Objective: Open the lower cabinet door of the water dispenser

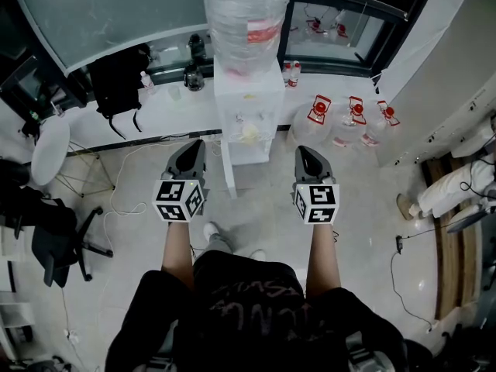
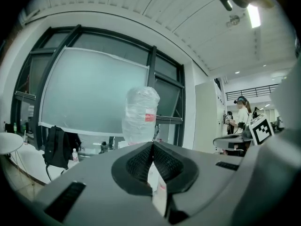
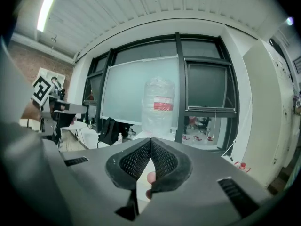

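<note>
The white water dispenser (image 1: pixel 246 103) stands against the window ledge with a clear bottle (image 1: pixel 246 14) on top. Its lower cabinet front (image 1: pixel 249 149) is seen steeply from above, so the door's state is hard to read. My left gripper (image 1: pixel 194 146) hovers in front of the dispenser's left side and my right gripper (image 1: pixel 305 152) in front of its right side; both are apart from it. In the left gripper view the left gripper (image 2: pixel 153 143) is shut and holds nothing, with the bottle (image 2: pixel 141 114) beyond it. The right gripper (image 3: pixel 151 139) is likewise shut and holds nothing, facing the bottle (image 3: pixel 160 105).
Several spare water jugs with red caps (image 1: pixel 345 122) sit on the floor right of the dispenser. A black backpack (image 1: pixel 118 80) rests on the ledge at the left, with a round white stool (image 1: pixel 48 149) and a black office chair (image 1: pixel 54 235) nearby. Cables trail across the floor. Another person (image 2: pixel 242 114) stands far off.
</note>
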Tool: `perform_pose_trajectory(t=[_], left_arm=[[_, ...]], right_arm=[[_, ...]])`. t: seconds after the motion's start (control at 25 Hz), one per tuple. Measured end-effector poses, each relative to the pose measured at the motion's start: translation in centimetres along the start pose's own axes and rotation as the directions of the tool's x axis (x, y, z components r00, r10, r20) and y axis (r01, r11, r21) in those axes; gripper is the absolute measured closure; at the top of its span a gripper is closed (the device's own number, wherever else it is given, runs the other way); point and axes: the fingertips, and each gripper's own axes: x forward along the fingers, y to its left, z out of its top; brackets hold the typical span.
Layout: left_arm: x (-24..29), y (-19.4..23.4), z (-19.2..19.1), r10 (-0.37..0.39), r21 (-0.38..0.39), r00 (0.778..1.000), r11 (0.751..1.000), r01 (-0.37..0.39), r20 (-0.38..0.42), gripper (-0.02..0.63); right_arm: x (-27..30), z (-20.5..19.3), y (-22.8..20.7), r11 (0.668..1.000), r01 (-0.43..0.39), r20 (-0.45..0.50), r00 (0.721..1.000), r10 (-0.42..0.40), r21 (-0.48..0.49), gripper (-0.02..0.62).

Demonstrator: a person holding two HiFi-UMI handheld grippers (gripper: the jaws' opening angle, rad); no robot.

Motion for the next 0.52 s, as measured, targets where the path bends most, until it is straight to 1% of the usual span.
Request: perform_pose_trajectory(t=[0.08,0.2,0.32,0.52], left_arm=[[0.22,0.01,0.1,-0.001,0.009,1.0,1.0,0.001,-0.003,0.591],[0.37,-0.17,-0.01,-0.007,0.02,1.0,1.0,0.007,-0.008,0.591],[0.39,-0.37,-0.15,-0.01,0.034,1.0,0.999,0.011,-0.011,0.591],[0.22,-0.41,0.11,-0.007,0.033,1.0,0.999,0.007,0.0,0.591]], right_arm=[[0.3,-0.03,0.15,1.0,-0.004,-0.008,1.0,0.003,-0.014,0.581],[0.56,-0.27,0.09,1.0,-0.009,-0.006,1.0,0.009,0.005,0.581],[0.69,-0.24,-0.02,1.0,-0.008,-0.005,1.0,0.008,0.001,0.581],[0.63,0.0,-0.23,1.0,-0.006,0.007,1.0,0.006,0.005,0.581]])
